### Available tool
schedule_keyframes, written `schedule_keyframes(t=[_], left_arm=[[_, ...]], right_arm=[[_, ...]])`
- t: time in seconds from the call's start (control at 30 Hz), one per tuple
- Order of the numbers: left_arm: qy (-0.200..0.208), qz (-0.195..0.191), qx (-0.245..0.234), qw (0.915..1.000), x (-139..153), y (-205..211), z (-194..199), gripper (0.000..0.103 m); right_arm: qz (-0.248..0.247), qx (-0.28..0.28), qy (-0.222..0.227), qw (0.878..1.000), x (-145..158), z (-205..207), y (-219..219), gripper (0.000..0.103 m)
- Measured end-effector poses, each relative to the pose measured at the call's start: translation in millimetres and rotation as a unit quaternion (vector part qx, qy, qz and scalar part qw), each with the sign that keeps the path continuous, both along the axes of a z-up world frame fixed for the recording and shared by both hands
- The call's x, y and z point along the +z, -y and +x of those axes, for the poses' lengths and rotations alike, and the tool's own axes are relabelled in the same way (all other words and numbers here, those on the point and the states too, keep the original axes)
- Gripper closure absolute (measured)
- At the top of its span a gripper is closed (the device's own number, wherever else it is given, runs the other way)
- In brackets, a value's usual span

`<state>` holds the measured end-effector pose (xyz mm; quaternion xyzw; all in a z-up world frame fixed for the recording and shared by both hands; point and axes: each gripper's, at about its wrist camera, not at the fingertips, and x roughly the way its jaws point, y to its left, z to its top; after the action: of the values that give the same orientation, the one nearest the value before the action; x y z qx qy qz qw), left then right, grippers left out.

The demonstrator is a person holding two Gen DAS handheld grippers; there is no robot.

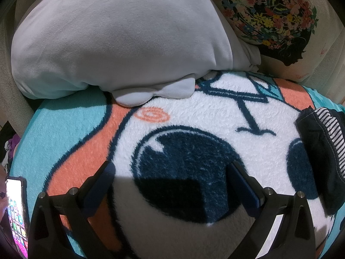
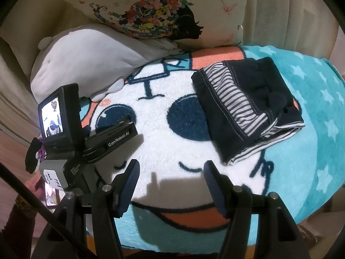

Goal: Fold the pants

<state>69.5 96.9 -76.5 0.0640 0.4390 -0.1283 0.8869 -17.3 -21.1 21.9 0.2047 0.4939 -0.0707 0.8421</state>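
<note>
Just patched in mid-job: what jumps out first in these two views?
The bright cartoon-face blanket fills both views. Dark pants with a striped lining lie in a folded bundle on its right side, beyond the right gripper, which is open and empty. The left gripper, also open, faces a grey pillow.

Indoor light is moderate and warm, falling from behind the cameras: hard-edged dark shadows lie on the fleece blanket [image 1: 194, 116] just ahead of each hand-held gripper. Fisheye distortion bows the edges, corners vignette to black. The phone screen [image 1: 16, 211] glares bright.
</note>
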Motion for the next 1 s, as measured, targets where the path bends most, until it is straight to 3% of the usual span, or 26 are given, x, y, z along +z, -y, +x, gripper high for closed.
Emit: schedule_keyframes(t=[1.0], left_arm=[[0.0,0.0,0.0,1.0,-0.1,0.1,-0.3,0.0]], right_arm=[[0.004,0.01,-0.005,1.0,-2.1,4.6,-11.9,0.036]])
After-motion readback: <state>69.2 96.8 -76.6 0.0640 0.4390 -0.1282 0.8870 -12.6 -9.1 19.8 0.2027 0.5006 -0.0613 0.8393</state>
